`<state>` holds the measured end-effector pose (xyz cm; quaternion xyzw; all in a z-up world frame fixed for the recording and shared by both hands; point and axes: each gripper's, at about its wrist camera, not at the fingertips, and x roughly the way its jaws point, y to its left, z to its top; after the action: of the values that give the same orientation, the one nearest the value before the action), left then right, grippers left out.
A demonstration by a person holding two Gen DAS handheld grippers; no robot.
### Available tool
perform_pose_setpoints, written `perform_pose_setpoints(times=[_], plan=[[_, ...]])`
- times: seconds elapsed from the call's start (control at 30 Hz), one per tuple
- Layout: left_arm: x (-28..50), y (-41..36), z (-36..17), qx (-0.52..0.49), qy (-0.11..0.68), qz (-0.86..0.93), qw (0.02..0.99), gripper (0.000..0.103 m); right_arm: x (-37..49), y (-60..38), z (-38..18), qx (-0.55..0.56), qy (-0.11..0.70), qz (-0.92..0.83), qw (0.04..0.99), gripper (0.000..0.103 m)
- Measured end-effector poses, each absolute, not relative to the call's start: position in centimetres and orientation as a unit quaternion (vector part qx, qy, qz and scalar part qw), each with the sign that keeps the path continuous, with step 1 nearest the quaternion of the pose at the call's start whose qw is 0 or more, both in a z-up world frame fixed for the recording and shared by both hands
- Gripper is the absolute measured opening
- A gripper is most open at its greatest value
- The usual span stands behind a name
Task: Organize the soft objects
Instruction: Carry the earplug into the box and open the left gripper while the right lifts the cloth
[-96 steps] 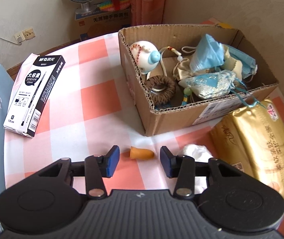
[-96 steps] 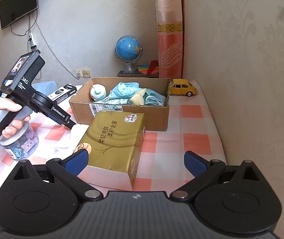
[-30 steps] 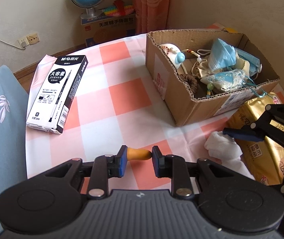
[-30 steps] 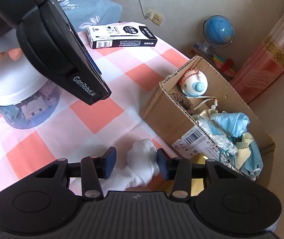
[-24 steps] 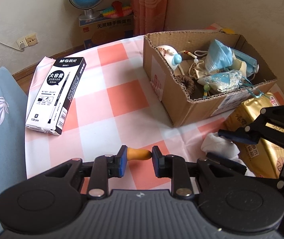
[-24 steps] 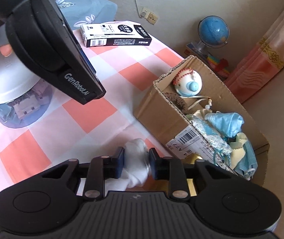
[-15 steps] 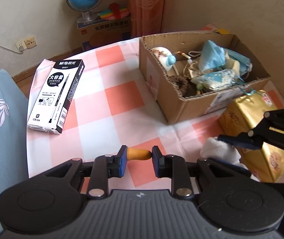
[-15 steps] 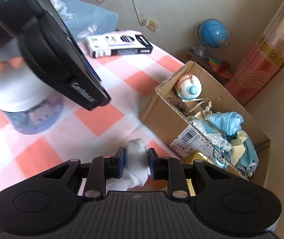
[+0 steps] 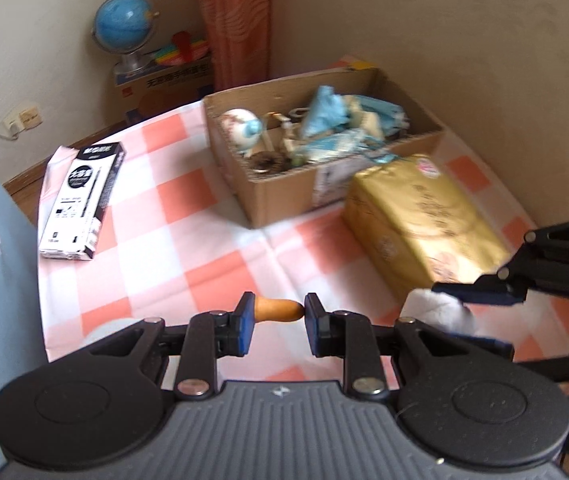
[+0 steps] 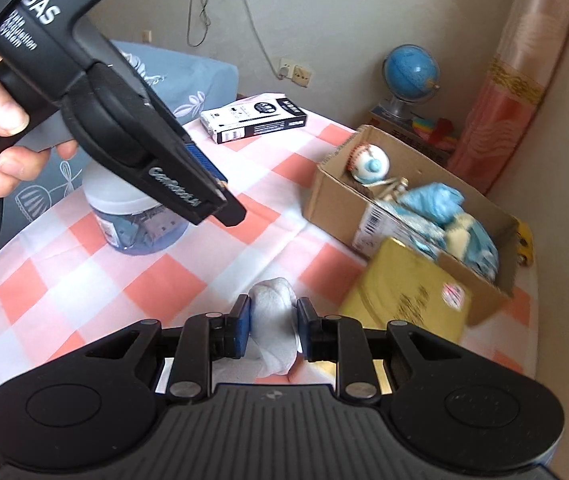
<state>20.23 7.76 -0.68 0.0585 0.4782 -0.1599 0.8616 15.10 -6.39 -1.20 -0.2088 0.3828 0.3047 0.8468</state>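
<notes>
My left gripper (image 9: pixel 277 317) is closed on a small orange cone-shaped piece (image 9: pixel 278 309), pinched end to end between its blue pads and held above the checked surface (image 9: pixel 188 240). My right gripper (image 10: pixel 272 322) is clamped on a wad of white cloth (image 10: pixel 274 320); the cloth bulges above the pads and hangs down below them. In the left wrist view the right gripper shows at the right edge with the white cloth between its fingers, near the gold packet (image 9: pixel 424 224). The cardboard box (image 9: pixel 284 196) sits on the far side of the surface, already holding blue and cream soft things and a white ball with a blue spot (image 9: pixel 241 126). The gold packet lies just in front of the box. A black-and-white carton (image 9: pixel 80 204) lies at far left, and a clear jar with a white lid (image 10: pixel 136 216) stands on the left, below my left gripper in the right wrist view.
</notes>
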Motion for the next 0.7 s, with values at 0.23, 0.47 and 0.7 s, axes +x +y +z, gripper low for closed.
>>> perform_pose_setpoints(times=[0.23, 0.47, 0.7], plan=[[18.9, 4.6, 0.4, 0.067, 0.472, -0.201, 0.856, 0.025, 14.4, -10.1, -0.2, -0.180, 0.381, 0.263, 0.868, 0.028], [21.2, 2.1, 1.2, 0.076, 0.457, -0.210, 0.861, 0.025, 15.8, -12.6, 1.3, -0.153, 0.360, 0.226, 0.892, 0.028], [26.3, 1.6, 2.3, 0.067, 0.439, -0.197, 0.874, 0.025, 18.7, -13.5, 2.5, -0.129, 0.346, 0.211, 0.905, 0.028]])
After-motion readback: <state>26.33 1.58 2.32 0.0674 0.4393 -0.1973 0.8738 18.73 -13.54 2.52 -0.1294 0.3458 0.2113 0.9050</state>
